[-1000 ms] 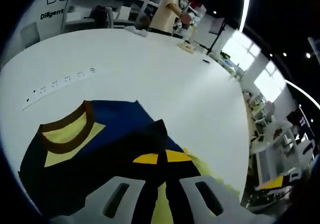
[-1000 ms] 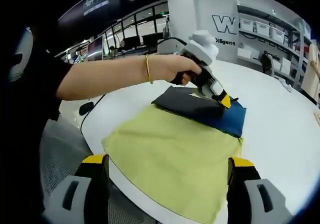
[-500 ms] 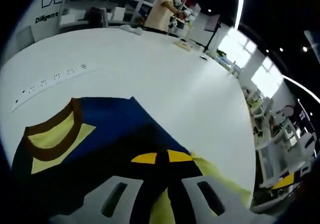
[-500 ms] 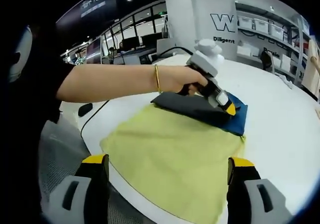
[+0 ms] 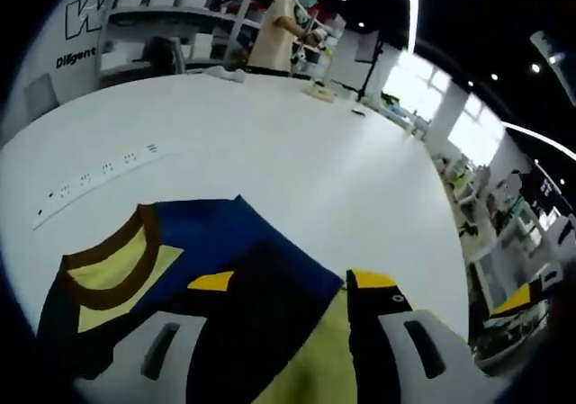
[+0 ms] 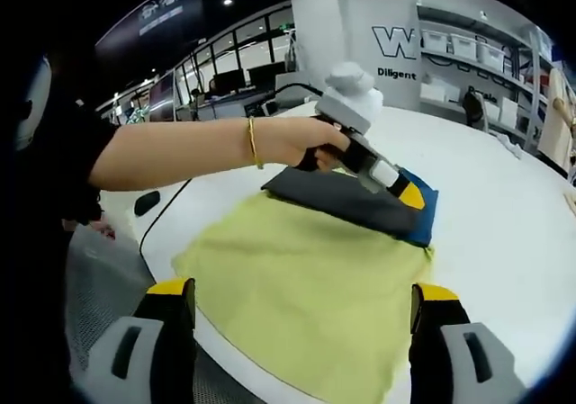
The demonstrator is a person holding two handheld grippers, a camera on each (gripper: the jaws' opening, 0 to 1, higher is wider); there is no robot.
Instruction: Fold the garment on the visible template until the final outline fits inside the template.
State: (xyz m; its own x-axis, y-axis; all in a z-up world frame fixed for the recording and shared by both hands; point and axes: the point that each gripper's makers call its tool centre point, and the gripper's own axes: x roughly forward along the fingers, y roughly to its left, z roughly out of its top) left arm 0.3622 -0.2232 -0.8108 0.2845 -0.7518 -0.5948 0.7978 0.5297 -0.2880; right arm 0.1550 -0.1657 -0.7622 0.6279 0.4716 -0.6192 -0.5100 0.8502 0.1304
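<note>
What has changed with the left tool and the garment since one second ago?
The left tool has opened its jaws and let go of the garment, which lies folded on the yellow template. The right tool stays open above the template's near edge, and the garment has not shifted.

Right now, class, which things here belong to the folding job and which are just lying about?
Job:
folded navy-blue garment with brown collar
yellow-green cloth template
left gripper, open
right gripper, open

Lying about:
white power strip
black cable

garment (image 6: 360,202) perhaps partly beneath left gripper (image 6: 396,188)
</note>
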